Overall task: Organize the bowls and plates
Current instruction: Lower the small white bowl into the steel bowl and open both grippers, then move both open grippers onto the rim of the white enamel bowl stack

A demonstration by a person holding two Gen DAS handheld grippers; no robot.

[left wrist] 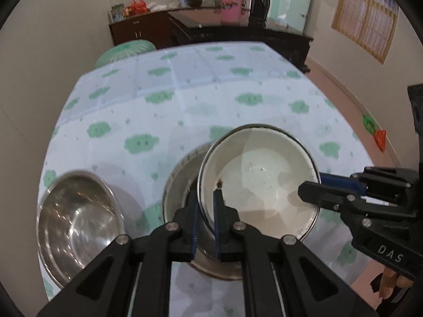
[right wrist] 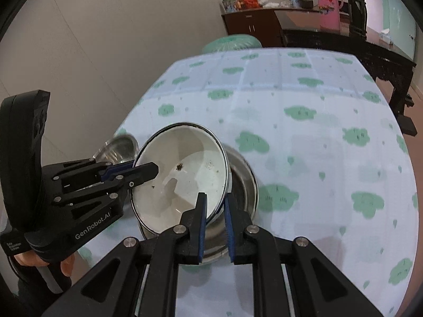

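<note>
A white enamel bowl [left wrist: 261,179] with a dark rim is held tilted above a steel bowl [left wrist: 182,179] on the table. My left gripper [left wrist: 205,192] is shut on the white bowl's left rim. My right gripper [right wrist: 215,198] is shut on its right rim, and it also shows in the left wrist view [left wrist: 313,187]. In the right wrist view the white bowl [right wrist: 182,179] sits over the steel bowl [right wrist: 243,182], and the left gripper [right wrist: 148,170] clamps its far rim. A second steel bowl [left wrist: 76,222] stands empty at the left, partly hidden in the right wrist view [right wrist: 121,148].
The table wears a pale cloth with green cloud prints [left wrist: 211,100]. A green stool [left wrist: 127,50] stands beyond the far edge. A dark sideboard [left wrist: 211,34] behind holds a pink thermos [left wrist: 231,0] and a black kettle [left wrist: 260,0].
</note>
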